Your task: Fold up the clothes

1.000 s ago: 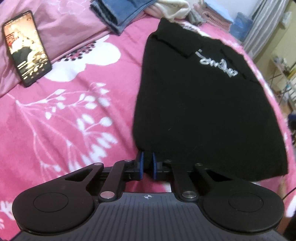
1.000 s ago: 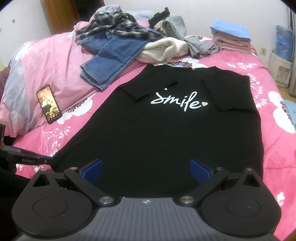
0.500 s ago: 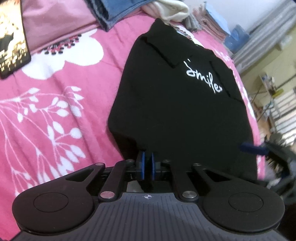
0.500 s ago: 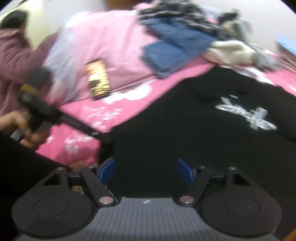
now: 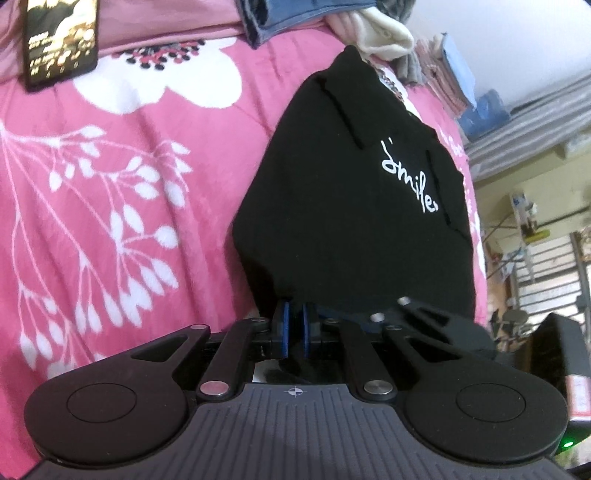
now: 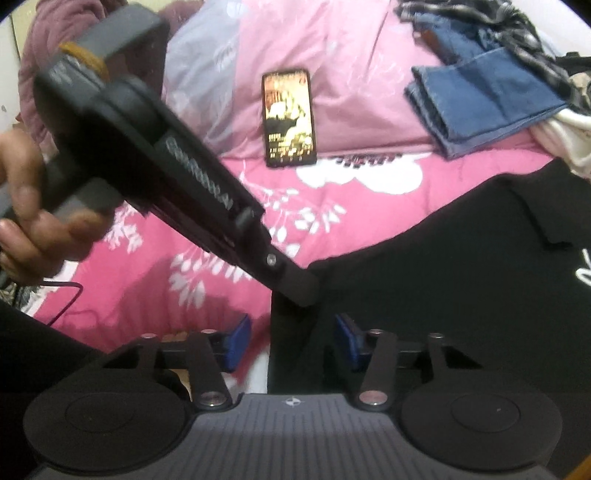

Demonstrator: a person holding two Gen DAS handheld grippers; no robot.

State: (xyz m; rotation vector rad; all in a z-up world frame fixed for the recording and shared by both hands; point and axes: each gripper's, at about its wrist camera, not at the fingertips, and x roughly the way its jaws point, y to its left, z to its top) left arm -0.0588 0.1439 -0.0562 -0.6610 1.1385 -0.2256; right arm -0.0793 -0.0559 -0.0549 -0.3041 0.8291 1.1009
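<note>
A black T-shirt with white "Smile" script lies on the pink floral bedspread. My left gripper is shut on its near hem corner, which is bunched up off the bed. In the right wrist view that same left gripper reaches in from the upper left, held by a person's hand, and pinches the T-shirt. Just below it my right gripper is closing. The hanging hem edge stands between its blue pads, with gaps on both sides.
A lit phone leans on the pink pillow. Folded jeans, a cream garment and other loose clothes are heaped at the bed's far end, with stacked towels beyond. A thin cable trails at the near left.
My right gripper swung left and down from the shirt's middle hem to the corner beside the left gripper, and its jaws narrowed. The left gripper rolled and drew the corner in.
</note>
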